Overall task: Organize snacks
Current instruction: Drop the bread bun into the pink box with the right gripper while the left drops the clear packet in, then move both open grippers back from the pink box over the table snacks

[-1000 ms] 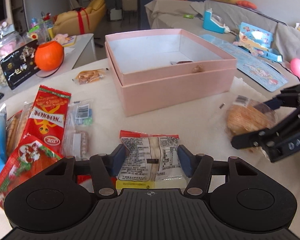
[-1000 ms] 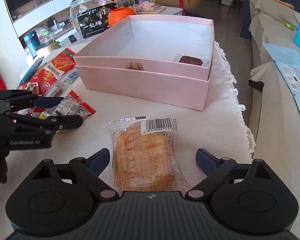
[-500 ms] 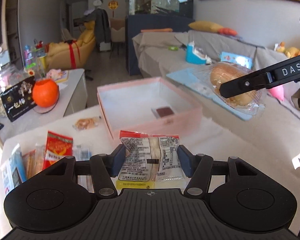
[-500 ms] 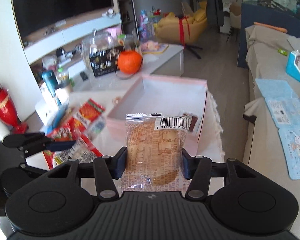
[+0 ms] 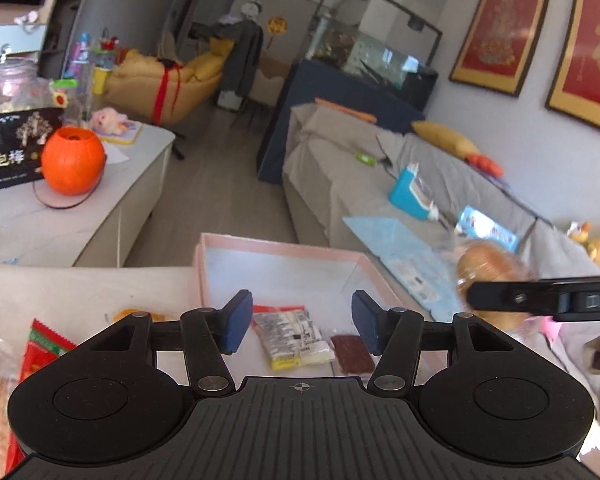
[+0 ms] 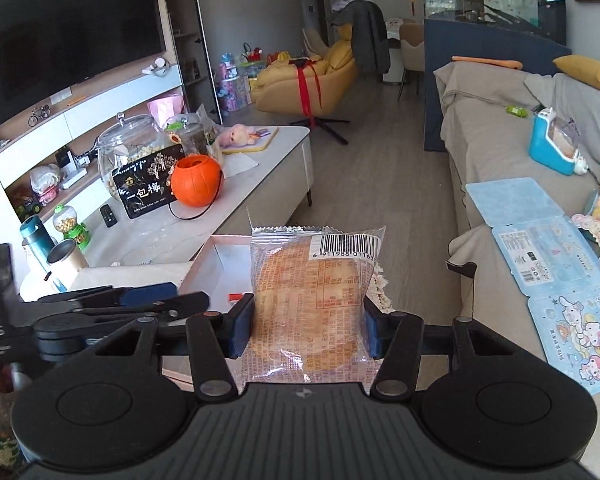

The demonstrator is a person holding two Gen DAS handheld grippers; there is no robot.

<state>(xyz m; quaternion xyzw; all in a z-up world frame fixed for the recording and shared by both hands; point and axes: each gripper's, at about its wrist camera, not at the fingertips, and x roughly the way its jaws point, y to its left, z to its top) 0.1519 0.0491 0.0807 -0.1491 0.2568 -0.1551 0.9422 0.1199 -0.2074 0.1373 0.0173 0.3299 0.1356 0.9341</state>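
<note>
**Bread pkt held above box**

Over the pink box (image 5: 277,252), w/ white snack pkt (image 5: 289,338) lying inside, left gripper (image 5: 302,326) is held agape, empty. Bread pkt (image 6: 314,300) is clamped upright in right gripper (image 6: 310,330); box lies below-left.

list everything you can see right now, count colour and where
pink box: 1, pink, on the table
white snack packet: 1, white and yellow, inside box
brown snack: 1, brown, inside box beside packet
bread packet: 1, clear, golden bread, held above box
red snack packs: at least 1, red, table left of box
pumpkin bucket: 1, orange, side counter
glass jar: 1, clear, behind pumpkin
left hand-held gripper: black, open
right hand-held gripper: black, shut on bread packet
</note>
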